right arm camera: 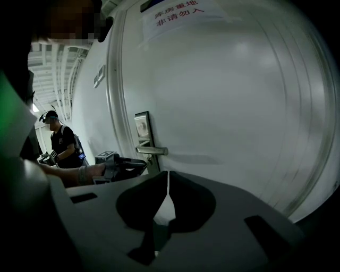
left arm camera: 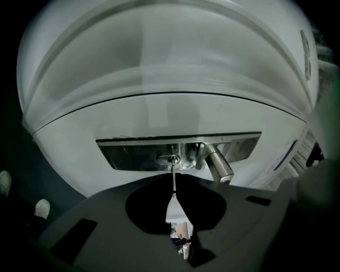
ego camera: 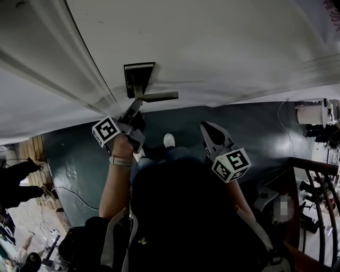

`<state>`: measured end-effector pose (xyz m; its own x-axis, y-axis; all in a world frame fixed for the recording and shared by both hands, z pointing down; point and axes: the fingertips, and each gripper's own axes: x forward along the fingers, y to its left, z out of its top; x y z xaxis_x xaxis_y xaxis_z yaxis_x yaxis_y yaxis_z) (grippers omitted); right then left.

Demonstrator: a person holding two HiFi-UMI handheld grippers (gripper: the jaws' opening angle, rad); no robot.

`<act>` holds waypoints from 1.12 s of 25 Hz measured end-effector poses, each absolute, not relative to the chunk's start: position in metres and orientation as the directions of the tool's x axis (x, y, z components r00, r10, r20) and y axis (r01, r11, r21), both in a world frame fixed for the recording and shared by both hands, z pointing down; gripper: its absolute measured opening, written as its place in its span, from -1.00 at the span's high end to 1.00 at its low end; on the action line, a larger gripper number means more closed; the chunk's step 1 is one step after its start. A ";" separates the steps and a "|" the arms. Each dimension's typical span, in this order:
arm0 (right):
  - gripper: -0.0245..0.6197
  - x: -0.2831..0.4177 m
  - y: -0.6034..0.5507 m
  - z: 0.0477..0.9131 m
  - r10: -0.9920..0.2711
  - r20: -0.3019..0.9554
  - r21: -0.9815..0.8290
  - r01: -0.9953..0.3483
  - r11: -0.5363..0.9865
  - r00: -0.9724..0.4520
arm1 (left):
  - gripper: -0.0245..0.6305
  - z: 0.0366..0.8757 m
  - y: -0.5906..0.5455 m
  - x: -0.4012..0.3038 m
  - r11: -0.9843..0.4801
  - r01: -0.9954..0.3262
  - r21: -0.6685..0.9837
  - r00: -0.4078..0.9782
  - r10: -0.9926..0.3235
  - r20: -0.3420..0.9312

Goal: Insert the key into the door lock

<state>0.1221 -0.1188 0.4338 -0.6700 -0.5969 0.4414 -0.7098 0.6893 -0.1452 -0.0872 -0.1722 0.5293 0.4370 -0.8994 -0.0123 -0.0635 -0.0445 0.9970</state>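
Observation:
A metal lock plate (ego camera: 139,76) with a lever handle (ego camera: 159,96) is set in the white door (ego camera: 212,48). My left gripper (ego camera: 134,111) is up against the plate just below the handle. It is shut on a thin silver key (left arm camera: 173,179). The key's tip sits at the round keyhole (left arm camera: 168,158) in the plate (left arm camera: 133,155), left of the handle (left arm camera: 218,164); how deep it goes I cannot tell. My right gripper (ego camera: 210,130) hangs back from the door, shut with nothing in it (right arm camera: 168,180). From there the plate (right arm camera: 142,127) and handle (right arm camera: 151,150) show ahead.
The door frame (ego camera: 58,69) runs along the left. A paper notice (right arm camera: 175,13) is stuck high on the door. A stair railing (ego camera: 319,186) stands at the right. Another person (right arm camera: 62,142) stands in the room behind. Cables (ego camera: 69,194) lie on the floor.

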 end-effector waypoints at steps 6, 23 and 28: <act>0.85 0.123 -0.119 0.439 -0.586 0.437 -0.159 -0.700 0.697 -0.683 | 0.84 0.532 -0.172 -0.086 -0.047 -0.067 0.997 0.431 -0.902 -0.013; 0.85 0.085 -0.132 0.431 -0.449 0.402 -0.203 -0.556 0.806 -0.798 | 0.86 0.526 -0.133 -0.098 -0.021 -0.173 0.985 0.385 -0.922 0.048; 0.85 0.064 -0.133 0.426 -0.384 0.384 -0.213 -0.485 0.848 -0.840 | 0.90 0.525 -0.110 -0.110 0.001 -0.341 0.940 0.352 -0.927 0.129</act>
